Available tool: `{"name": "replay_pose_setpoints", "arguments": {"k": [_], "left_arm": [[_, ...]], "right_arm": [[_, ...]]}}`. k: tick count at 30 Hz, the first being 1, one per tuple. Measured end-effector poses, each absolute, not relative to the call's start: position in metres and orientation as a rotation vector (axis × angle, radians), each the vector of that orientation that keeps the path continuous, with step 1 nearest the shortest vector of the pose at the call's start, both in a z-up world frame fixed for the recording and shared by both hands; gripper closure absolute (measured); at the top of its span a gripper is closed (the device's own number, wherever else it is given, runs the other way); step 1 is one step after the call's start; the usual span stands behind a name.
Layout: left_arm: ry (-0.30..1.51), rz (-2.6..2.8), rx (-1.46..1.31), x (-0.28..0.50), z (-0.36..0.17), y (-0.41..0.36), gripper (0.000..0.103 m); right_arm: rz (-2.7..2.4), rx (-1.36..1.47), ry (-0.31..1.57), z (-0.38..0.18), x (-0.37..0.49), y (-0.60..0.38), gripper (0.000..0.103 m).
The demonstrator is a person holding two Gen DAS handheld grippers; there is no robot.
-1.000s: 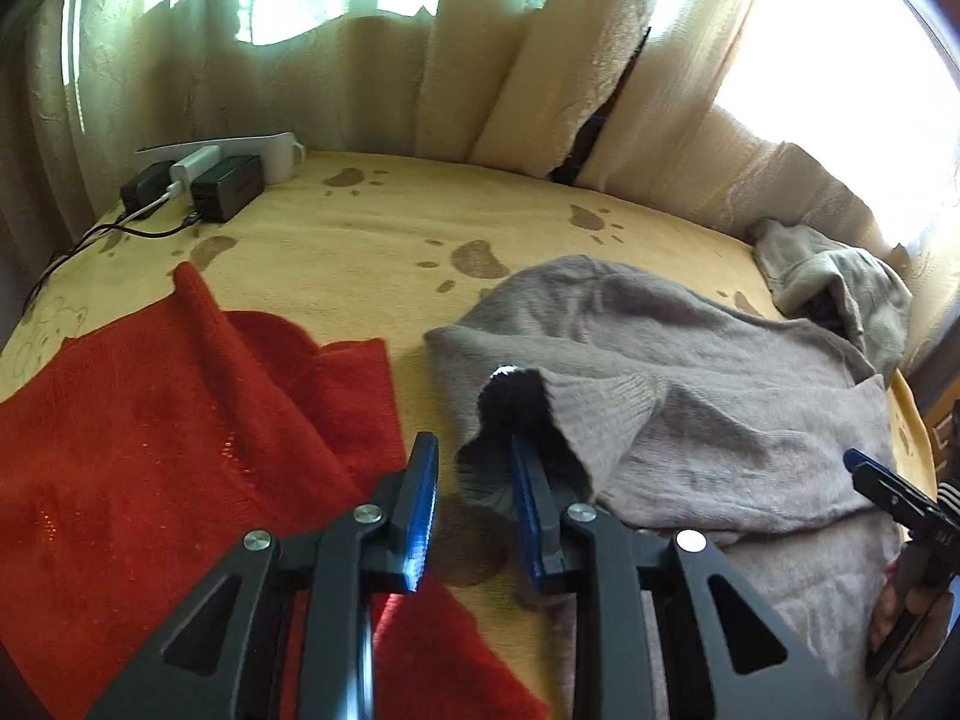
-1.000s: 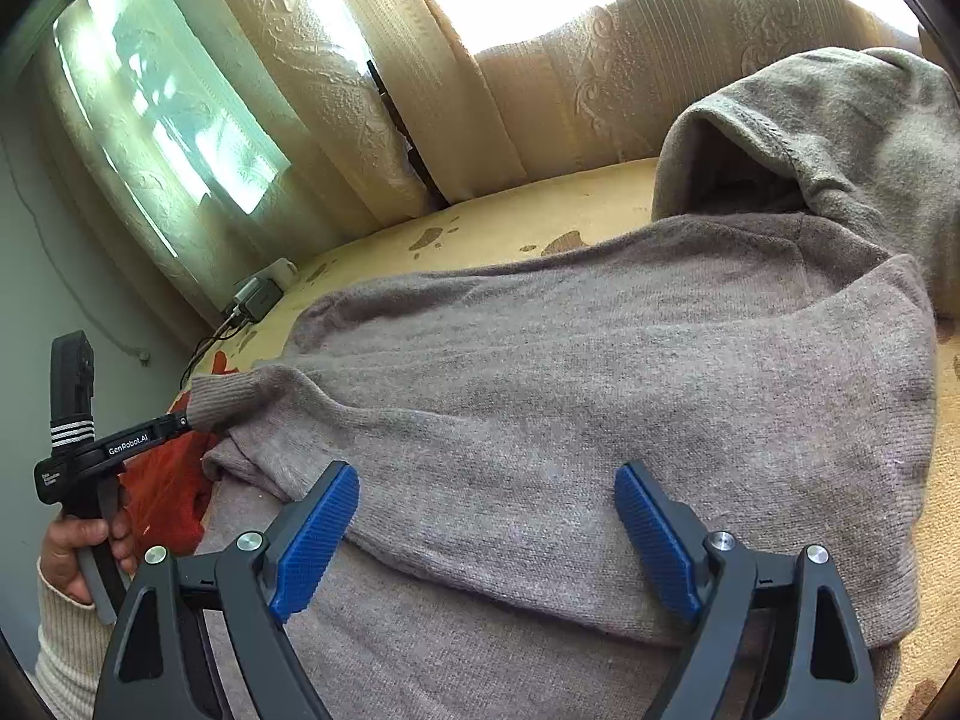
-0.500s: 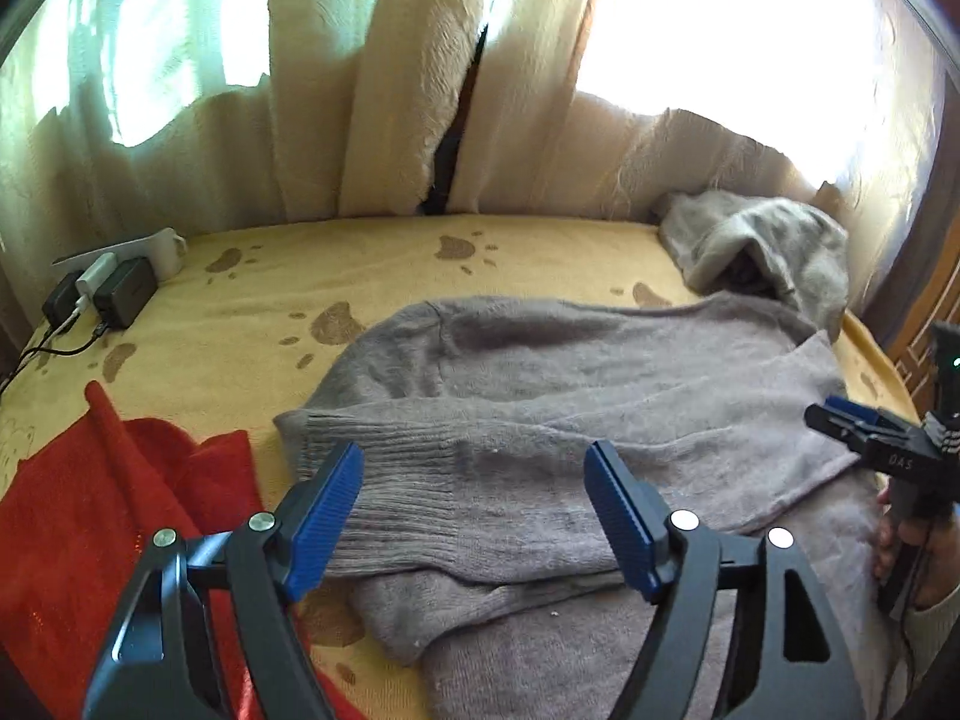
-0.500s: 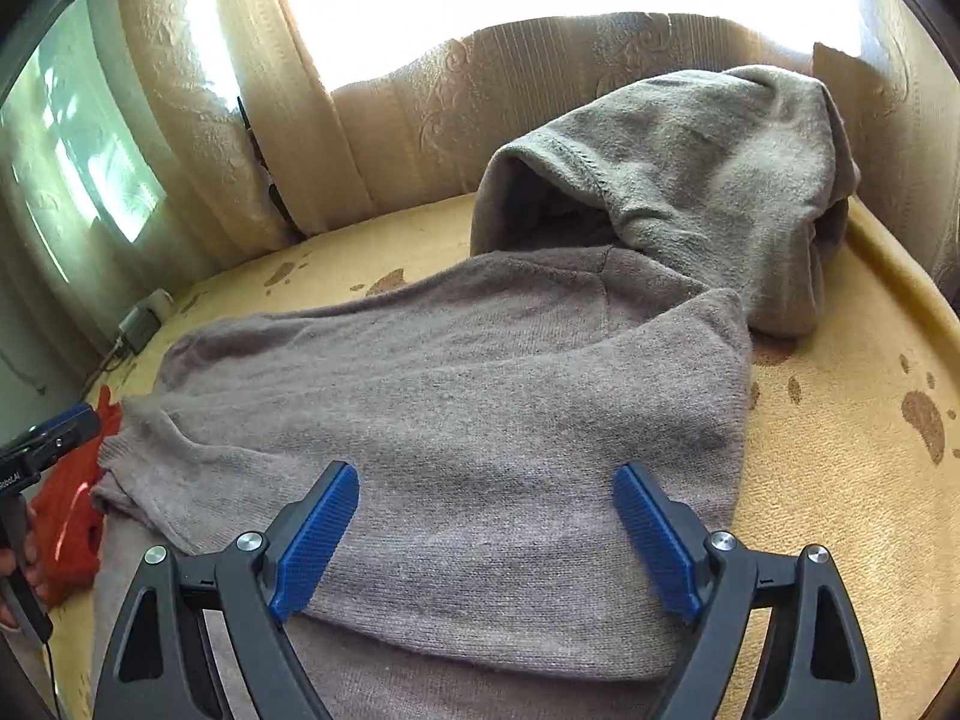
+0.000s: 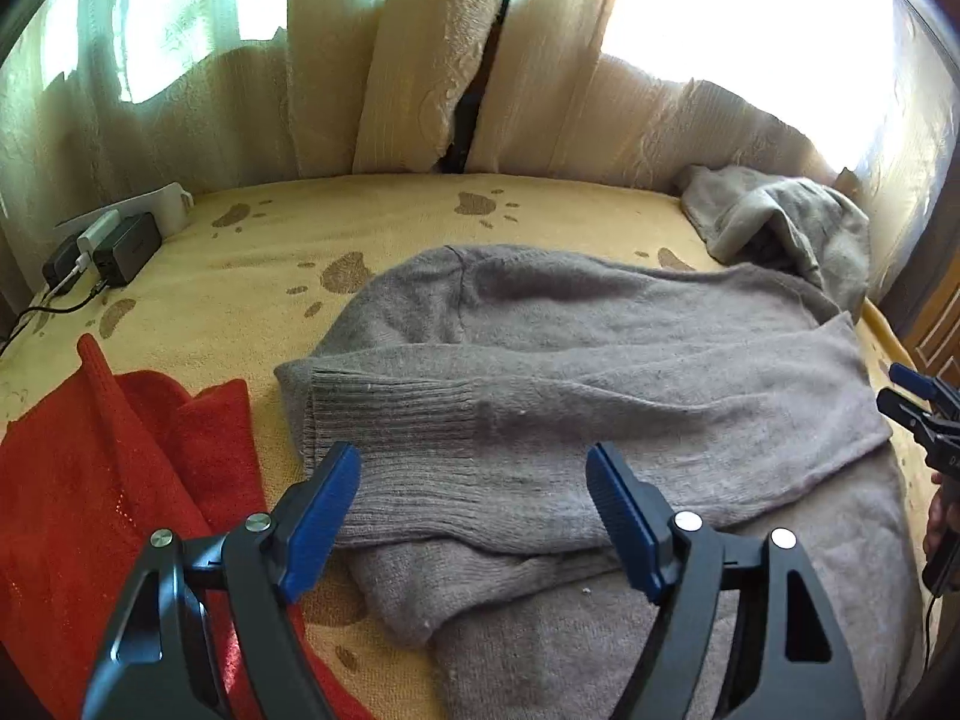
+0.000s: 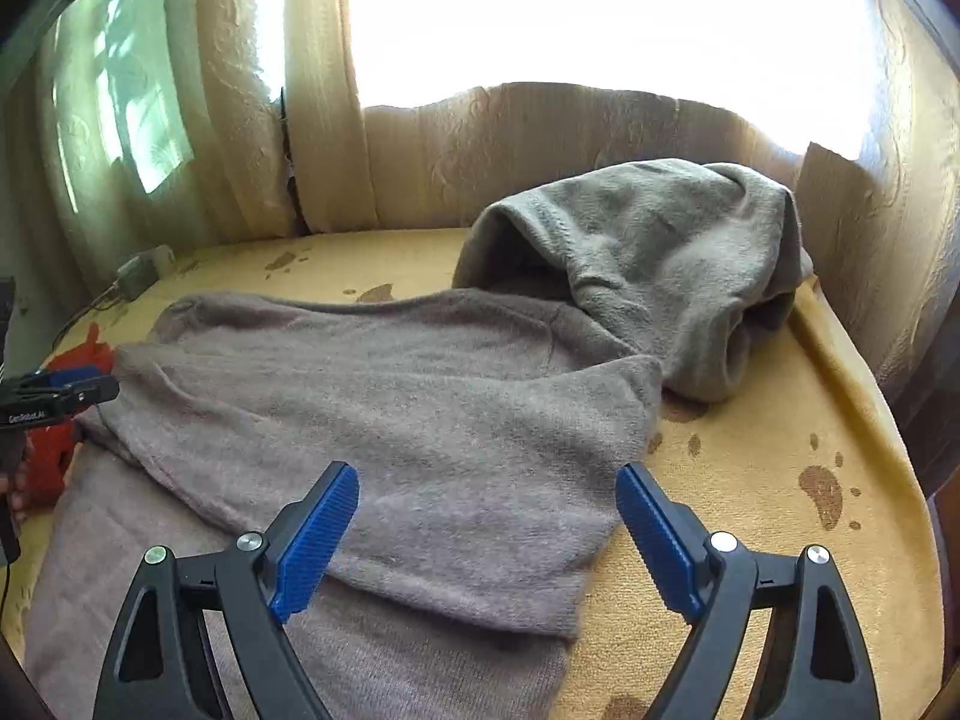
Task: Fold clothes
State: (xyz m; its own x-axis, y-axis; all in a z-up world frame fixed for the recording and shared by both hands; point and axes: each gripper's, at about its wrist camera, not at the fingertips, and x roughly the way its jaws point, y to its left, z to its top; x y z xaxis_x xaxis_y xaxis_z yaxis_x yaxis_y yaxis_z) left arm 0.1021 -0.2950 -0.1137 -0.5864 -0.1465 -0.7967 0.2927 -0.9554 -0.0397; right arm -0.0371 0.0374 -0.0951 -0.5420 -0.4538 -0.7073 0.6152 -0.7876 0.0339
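Left gripper (image 5: pixel 474 510) fingers just opened wide, nothing between them, above grey sweater (image 5: pixel 600 384) cuff. Right gripper (image 6: pixel 486 534) wide, holding nothing, over sweater.

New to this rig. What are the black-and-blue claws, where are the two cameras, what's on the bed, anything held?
No robot here: a person holds a two-finger gripper in each hand, with a fisheye camera on each looking along its fingers. One picture is from the left gripper, the other from the right gripper. On the yellow paw-print blanket lie a grey sweater with one sleeve folded across it, a red garment and a crumpled grey garment. Both grippers are open and empty; the left one's jaws have just been opening.
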Motion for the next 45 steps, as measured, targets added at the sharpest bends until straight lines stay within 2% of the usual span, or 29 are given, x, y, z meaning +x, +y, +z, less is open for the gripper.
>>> {"name": "replay_pose_setpoints", "arguments": {"k": [3,9,16,19,22,24,26,32,36,39,41,45], "left_arm": [[0.235,-2.548,1.307,0.098,-0.130,-0.297,0.019],[0.367,-2.633,1.273,0.135,-0.099,-0.295,0.019],[0.491,-2.721,1.332,0.214,-0.078,-0.274,0.019],[0.520,-2.732,1.385,0.249,-0.080,-0.260,0.019],[0.479,-2.738,1.441,0.279,-0.085,-0.243,0.019],[0.397,-2.783,1.471,0.298,-0.087,-0.229,0.019],[0.232,-2.850,1.486,0.318,-0.086,-0.209,0.019],[-0.530,-3.027,1.421,0.382,-0.079,-0.137,0.019],[-0.892,-3.054,1.357,0.410,-0.087,-0.110,0.019],[-0.963,-2.997,1.414,0.409,-0.102,-0.102,0.019],[-0.958,-2.983,1.428,0.409,-0.109,-0.102,0.019],[-0.929,-3.002,1.422,0.411,-0.113,-0.104,0.019]], "right_arm": [[-2.231,1.106,0.444,-0.129,-0.040,0.030,0.012],[-2.278,1.000,0.228,-0.096,-0.023,0.099,0.011],[-2.117,0.988,-0.032,-0.069,0.053,0.186,0.011],[-2.101,0.977,0.030,-0.073,0.103,0.198,0.011],[-2.107,0.959,0.205,-0.083,0.150,0.197,0.012],[-2.078,0.943,0.311,-0.090,0.178,0.194,0.020],[-2.036,0.929,0.395,-0.099,0.201,0.193,0.030],[-1.898,0.835,0.612,-0.110,0.262,0.181,0.032],[-1.833,0.794,0.739,-0.114,0.286,0.174,0.032],[-1.832,0.813,0.810,-0.121,0.287,0.172,0.039],[-1.831,0.836,0.833,-0.127,0.284,0.171,0.050],[-1.810,0.852,0.846,-0.132,0.285,0.166,0.059]]}}
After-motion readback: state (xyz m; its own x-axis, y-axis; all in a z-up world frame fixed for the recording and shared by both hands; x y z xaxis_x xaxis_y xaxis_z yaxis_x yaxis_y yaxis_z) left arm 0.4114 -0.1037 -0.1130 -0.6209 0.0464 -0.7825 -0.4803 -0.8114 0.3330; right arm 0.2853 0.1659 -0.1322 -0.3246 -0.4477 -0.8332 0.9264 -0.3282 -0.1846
